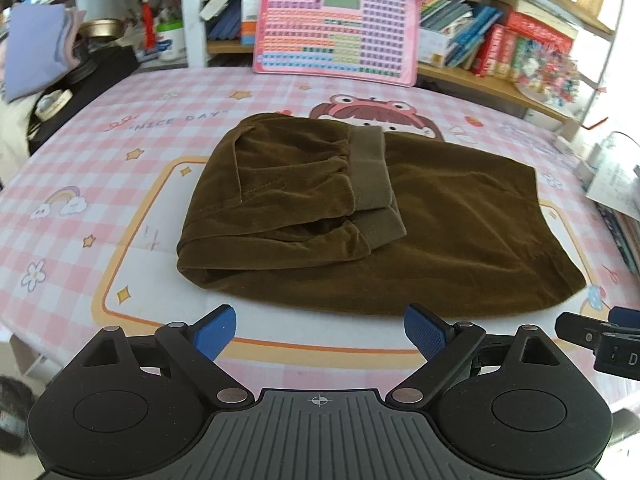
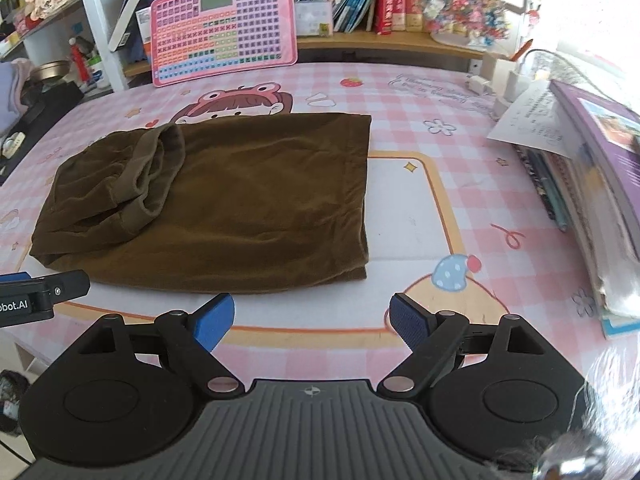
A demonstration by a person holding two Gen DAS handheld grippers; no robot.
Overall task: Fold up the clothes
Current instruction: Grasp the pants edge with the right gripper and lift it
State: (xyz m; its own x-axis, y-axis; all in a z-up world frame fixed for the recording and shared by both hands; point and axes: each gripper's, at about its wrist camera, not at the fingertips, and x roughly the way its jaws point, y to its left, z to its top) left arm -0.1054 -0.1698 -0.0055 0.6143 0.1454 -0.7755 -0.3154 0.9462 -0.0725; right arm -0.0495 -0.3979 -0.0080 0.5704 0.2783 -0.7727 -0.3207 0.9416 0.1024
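While folded into a rough rectangle, the brown velvet garment [image 1: 400, 220] lies flat at the centre of the pink checked tablecloth [image 1: 120, 152], ribbed cuffs [image 1: 370, 168] doubled back on top. Left gripper [image 1: 320, 334] hovers just short of its near edge, blue pads [image 1: 214, 332] spread wide, holding nothing. Right gripper [image 2: 312, 322] beside it, likewise released and empty. Pink keyboard toy [image 1: 336, 32] leans against the bookshelf [image 1: 500, 40] behind. Stacked books [image 2: 592, 200] sit at the table's right.
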